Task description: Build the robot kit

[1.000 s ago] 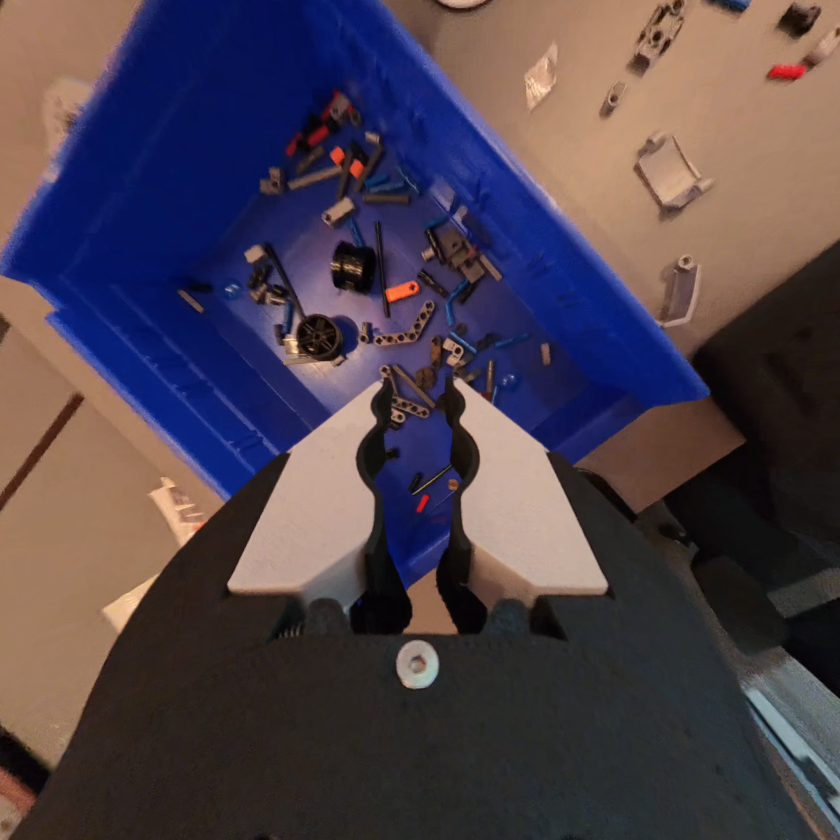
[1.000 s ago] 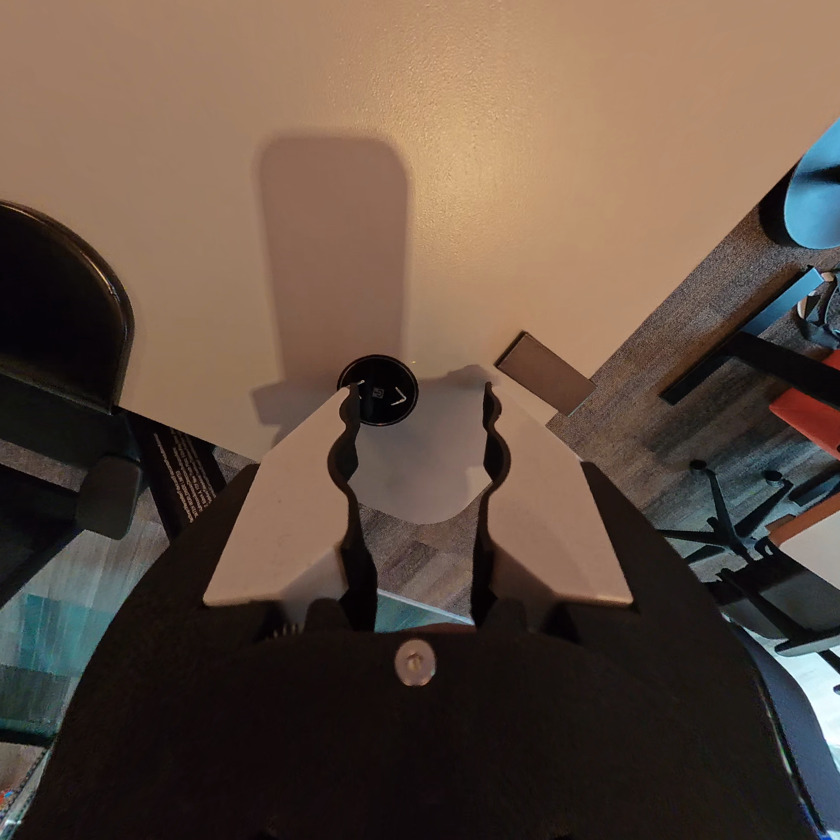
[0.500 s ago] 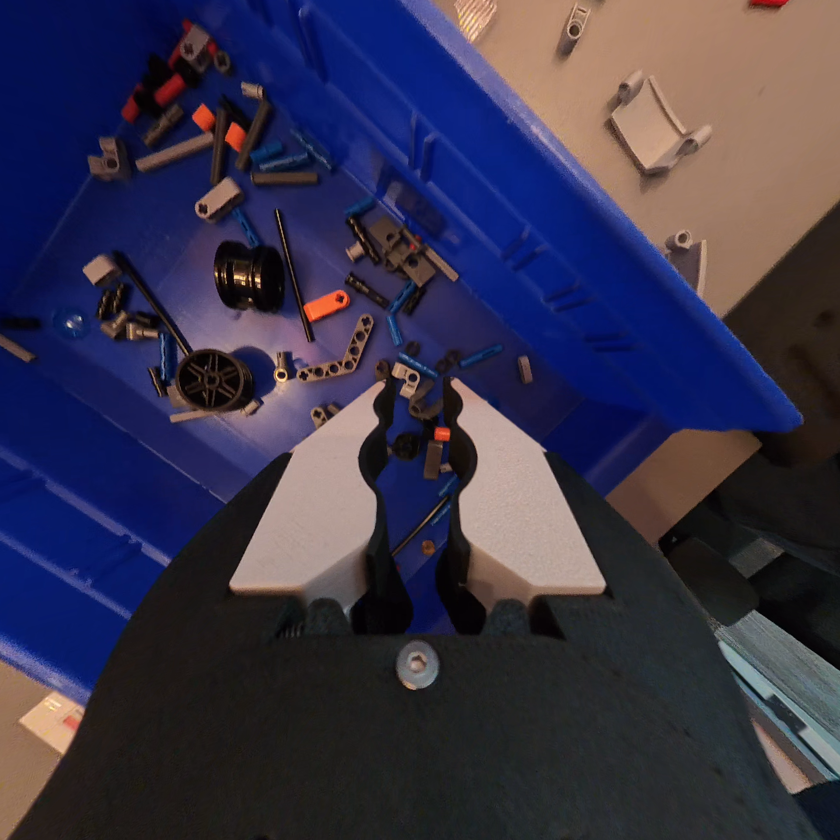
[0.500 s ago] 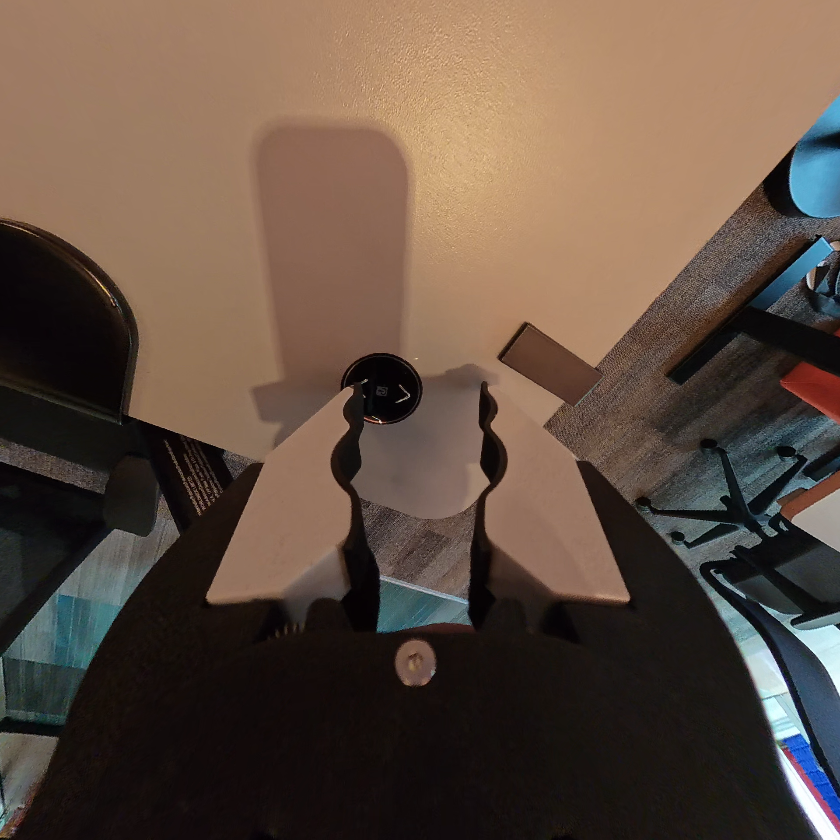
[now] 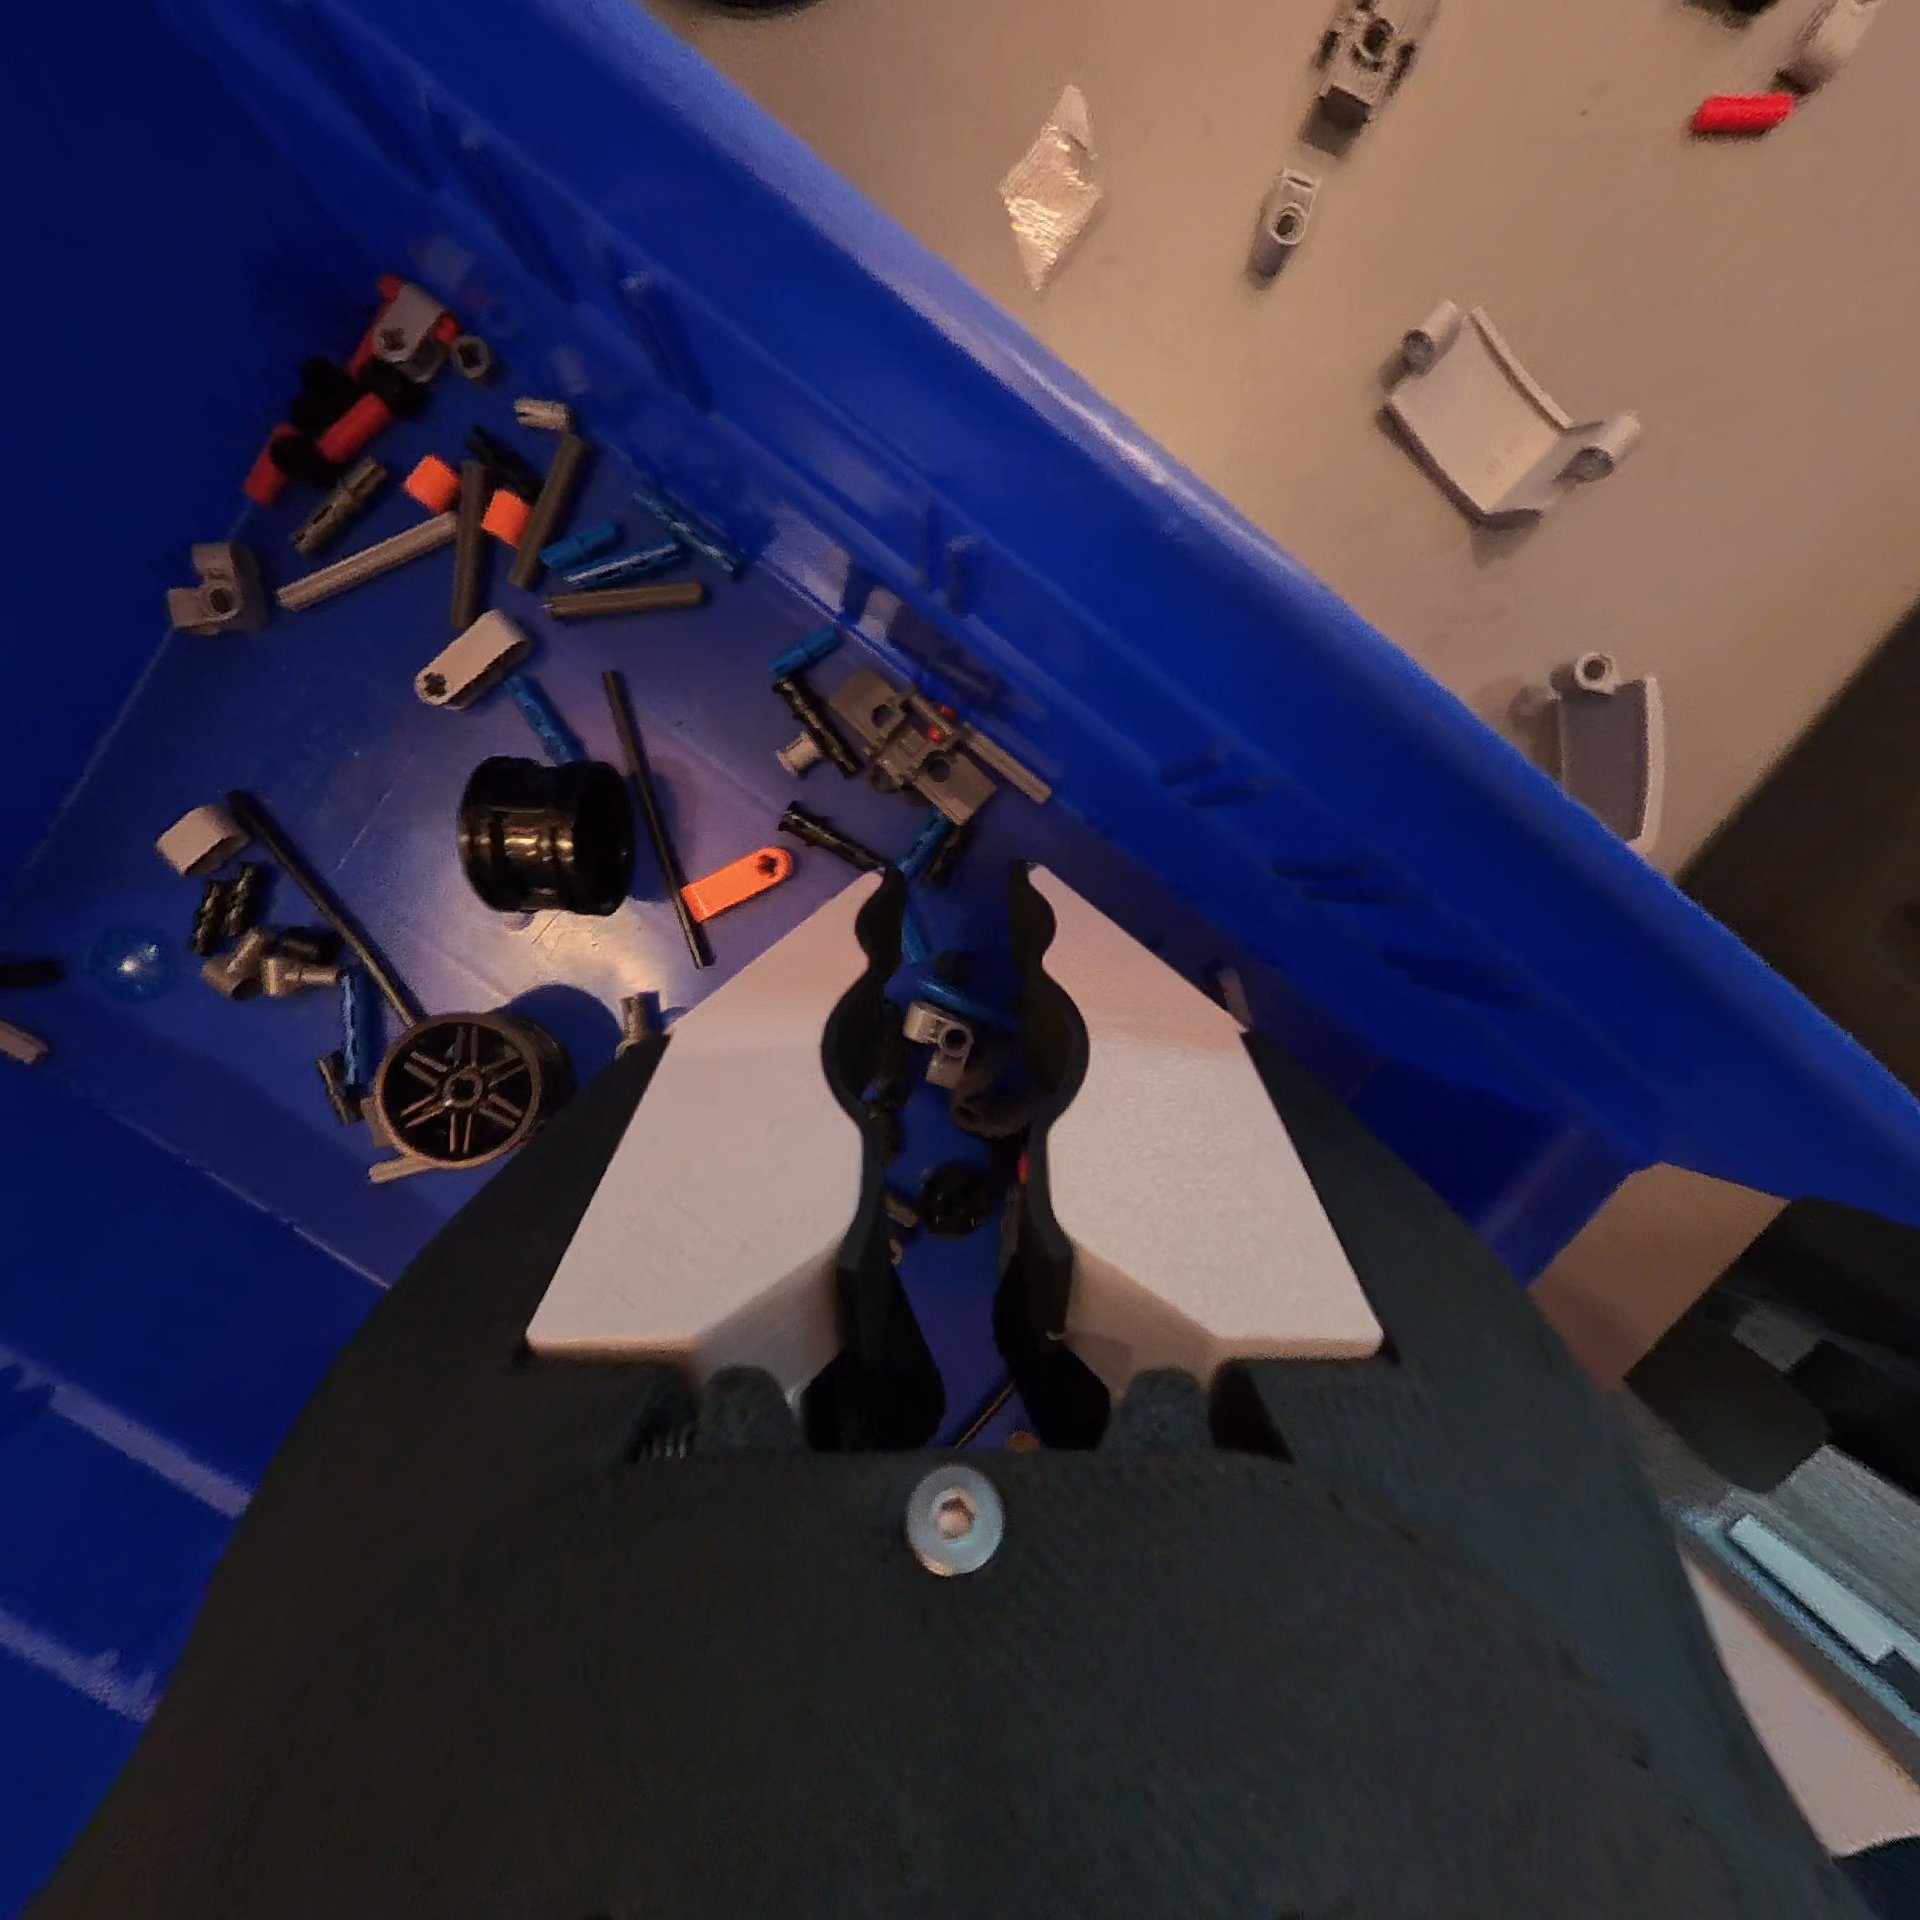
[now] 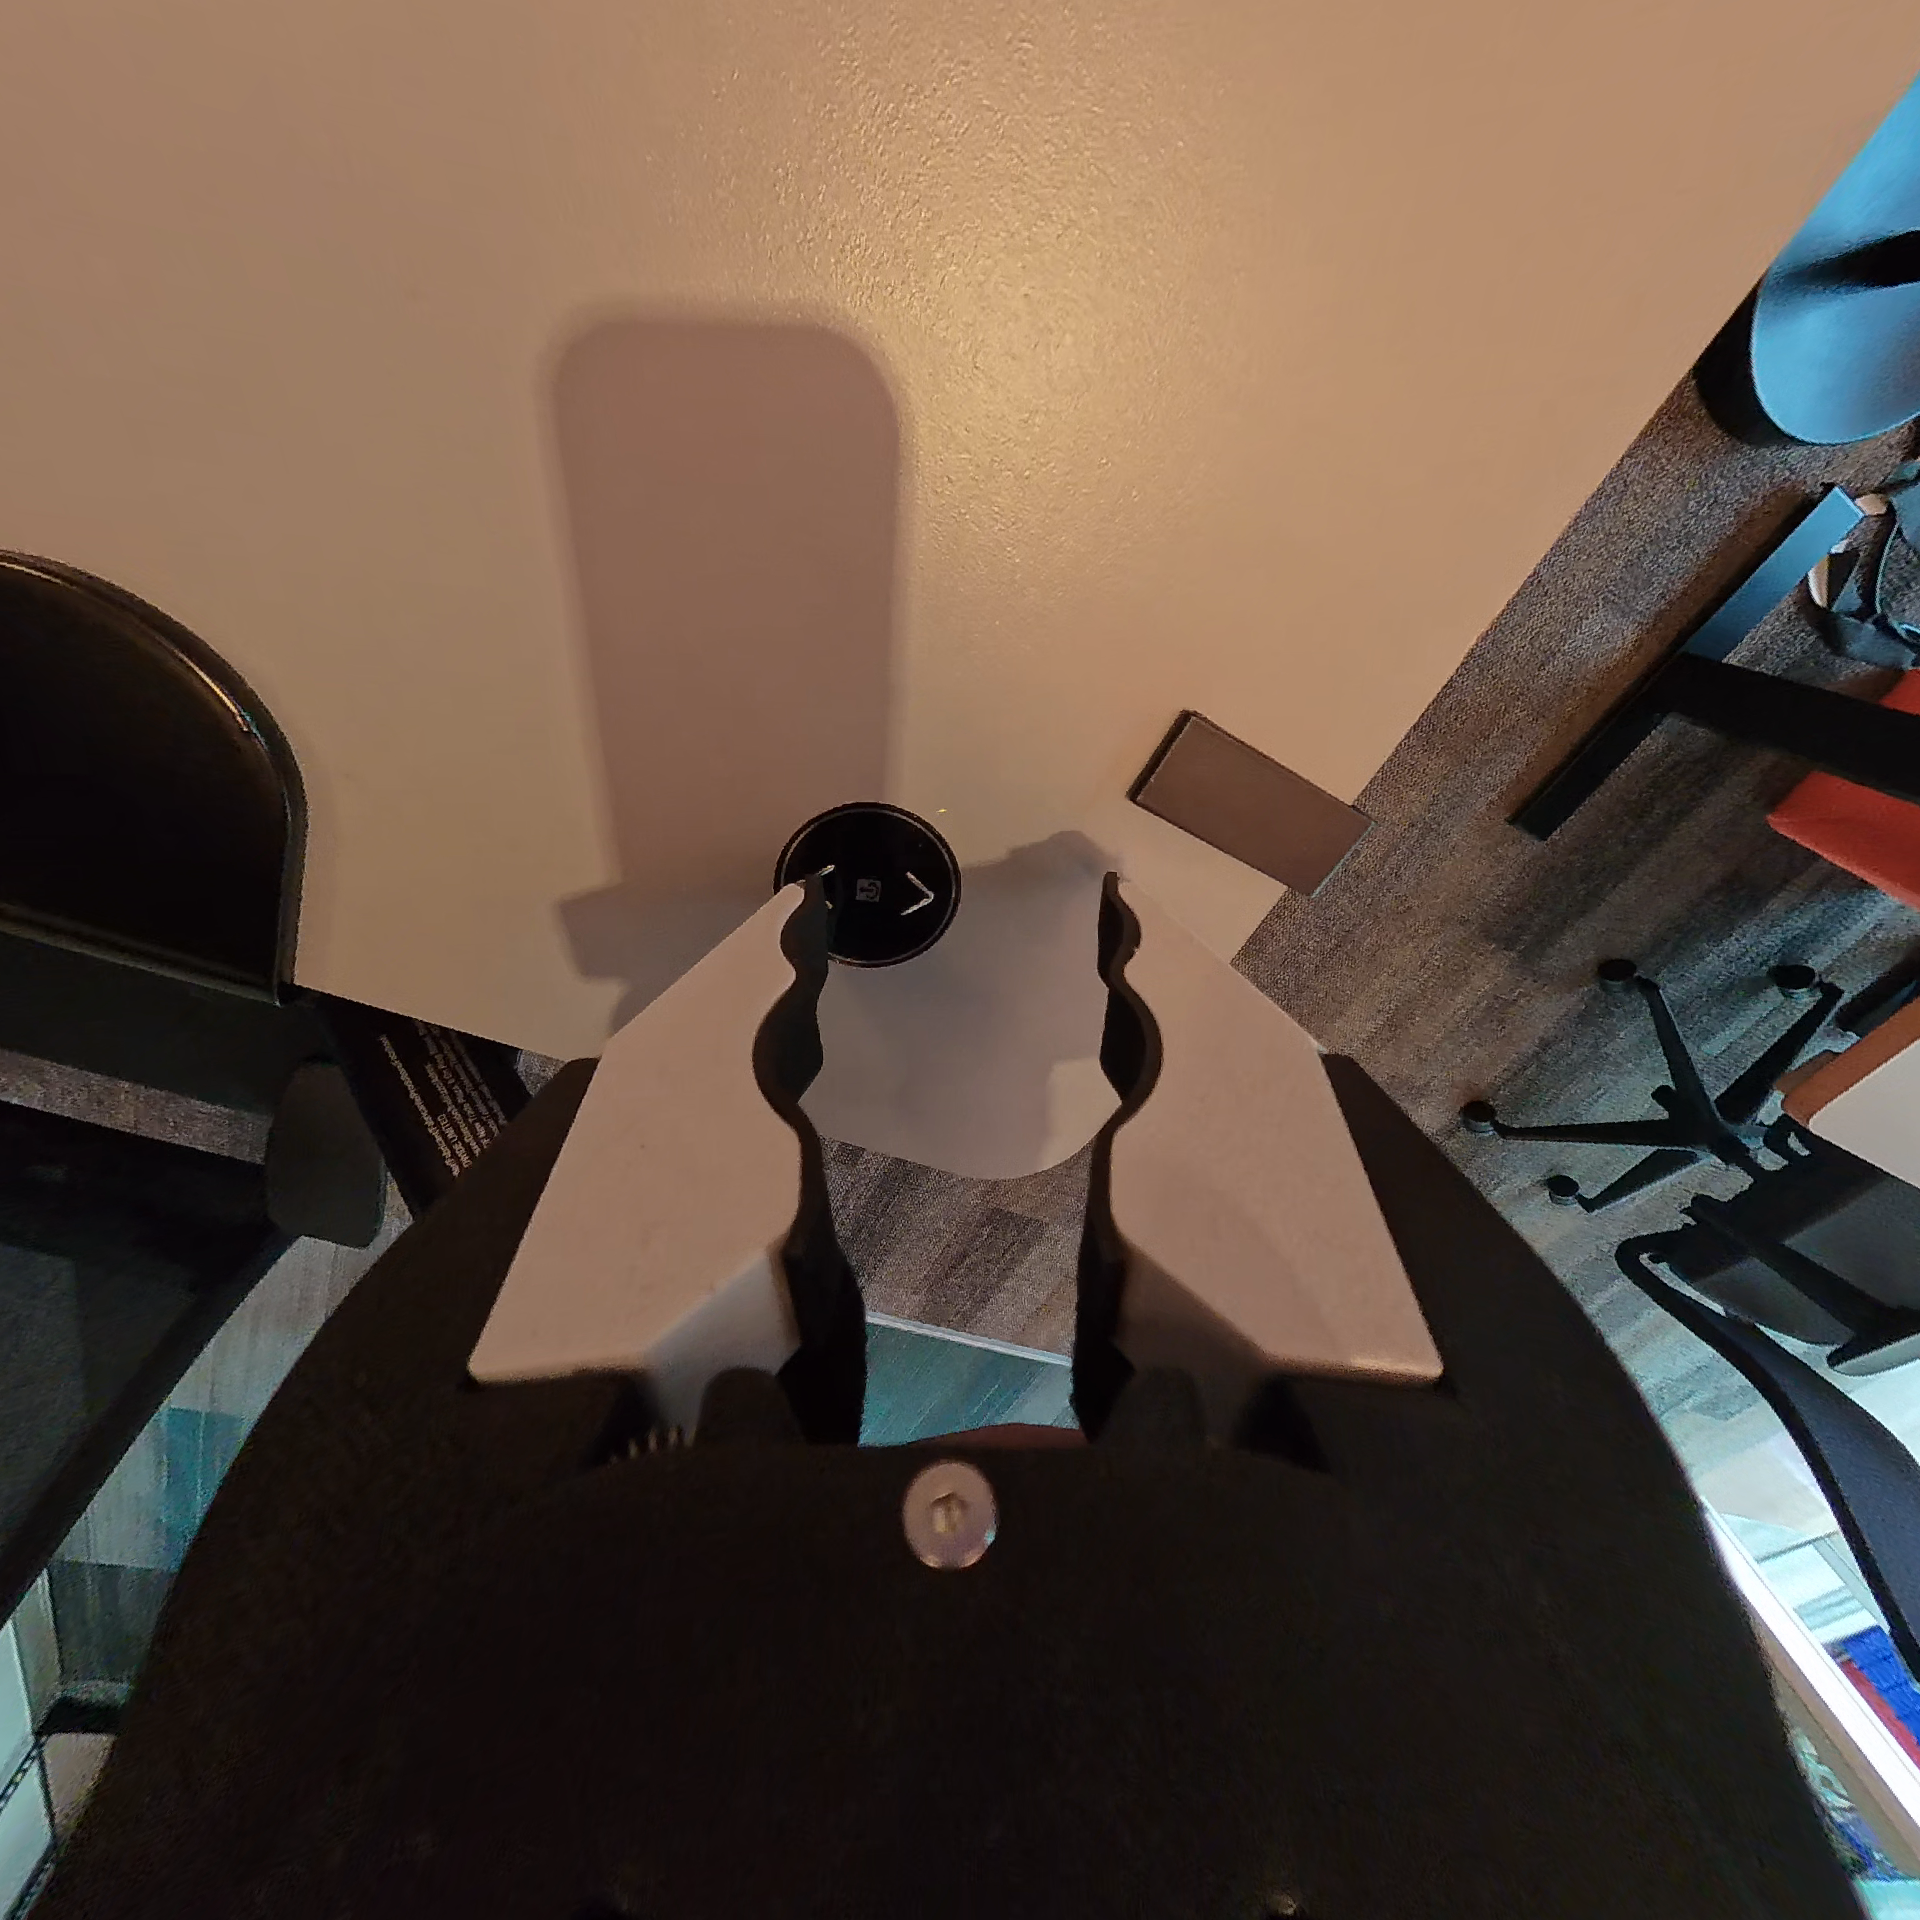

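Note:
My left gripper (image 5: 951, 883) is open and empty, reaching down into a blue plastic bin (image 5: 1195, 582) that holds several small building-toy parts. A small grey connector (image 5: 938, 1023) and blue pins lie on the bin floor between the fingers. An orange flat piece (image 5: 732, 883), a black wheel hub (image 5: 548, 836) and a spoked black wheel (image 5: 462, 1088) lie to the left. My right gripper (image 6: 956, 883) is open and empty above a bare beige table corner (image 6: 935, 364), beside a round black disc (image 6: 871, 886).
Grey curved panels (image 5: 1496, 426), small grey connectors (image 5: 1283, 218), a red piece (image 5: 1740, 112) and a clear bag (image 5: 1049, 197) lie on the table beyond the bin. A grey flat plate (image 6: 1252, 800) lies at the table edge. Office chairs (image 6: 1683, 1122) stand on the carpet.
My left gripper has gone lower and deeper into the bin, toward its right wall; the parts look larger. The right gripper has hardly moved.

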The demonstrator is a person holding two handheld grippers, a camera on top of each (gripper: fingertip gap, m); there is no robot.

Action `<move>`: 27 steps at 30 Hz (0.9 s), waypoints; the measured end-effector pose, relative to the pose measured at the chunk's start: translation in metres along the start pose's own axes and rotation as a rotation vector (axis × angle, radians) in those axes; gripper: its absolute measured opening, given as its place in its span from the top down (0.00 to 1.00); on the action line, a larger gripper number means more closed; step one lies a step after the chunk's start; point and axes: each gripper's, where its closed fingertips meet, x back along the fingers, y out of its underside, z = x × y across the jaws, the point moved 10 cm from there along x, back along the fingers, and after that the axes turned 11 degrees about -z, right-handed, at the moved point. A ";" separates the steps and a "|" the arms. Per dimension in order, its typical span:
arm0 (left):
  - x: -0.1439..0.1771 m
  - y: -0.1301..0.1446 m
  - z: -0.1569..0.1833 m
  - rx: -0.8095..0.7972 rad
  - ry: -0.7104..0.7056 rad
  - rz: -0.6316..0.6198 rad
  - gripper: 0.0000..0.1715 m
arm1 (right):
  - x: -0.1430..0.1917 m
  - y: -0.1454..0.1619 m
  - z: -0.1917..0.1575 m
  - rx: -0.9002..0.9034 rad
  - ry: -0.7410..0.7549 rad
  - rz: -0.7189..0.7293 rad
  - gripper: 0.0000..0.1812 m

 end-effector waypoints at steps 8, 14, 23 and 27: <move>-0.018 -0.002 0.005 -0.114 -0.009 -0.022 0.91 | 0.010 -0.001 0.000 0.003 0.021 -0.019 0.71; -0.022 -0.004 0.003 -0.127 -0.019 -0.013 0.91 | 0.018 0.001 0.000 0.003 0.036 -0.012 0.70; -0.024 -0.003 0.003 -0.163 -0.014 0.023 0.98 | 0.029 0.007 0.000 0.004 0.062 0.023 0.68; -0.020 -0.003 0.007 -0.165 -0.034 0.054 1.00 | 0.036 0.007 -0.004 -0.001 0.091 0.040 0.59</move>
